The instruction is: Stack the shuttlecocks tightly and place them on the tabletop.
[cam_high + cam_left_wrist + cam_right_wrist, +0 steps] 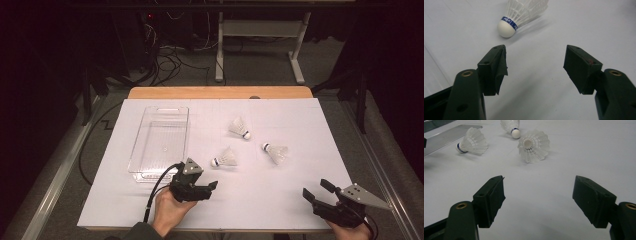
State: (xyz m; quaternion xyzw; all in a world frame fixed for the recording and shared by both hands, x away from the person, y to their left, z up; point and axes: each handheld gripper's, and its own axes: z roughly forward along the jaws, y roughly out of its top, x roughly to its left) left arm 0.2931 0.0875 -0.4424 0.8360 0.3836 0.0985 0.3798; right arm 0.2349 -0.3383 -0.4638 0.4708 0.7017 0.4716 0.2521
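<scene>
White table (280, 200), 3 shuttlecocks (225, 158) loose, bin (161, 137) empty; left gripper (202, 189) & right gripper (316, 191) both w/ jaws apart, nothing sorted yet imo.

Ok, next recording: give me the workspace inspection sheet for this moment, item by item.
Surface: white sheet over a wooden table, flat.
Job's things: three shuttlecocks lying on their sides, near, far, right; clear bin at left, nothing seen in it.
Clutter: nothing seen.
Grippers: left gripper open, by the bin's near end, aimed at the near shuttlecock; right gripper open at the near right corner; both hold nothing.
Cables: black cable from the left gripper.
Surroundings: dark room, floor wires, table frame behind.
</scene>
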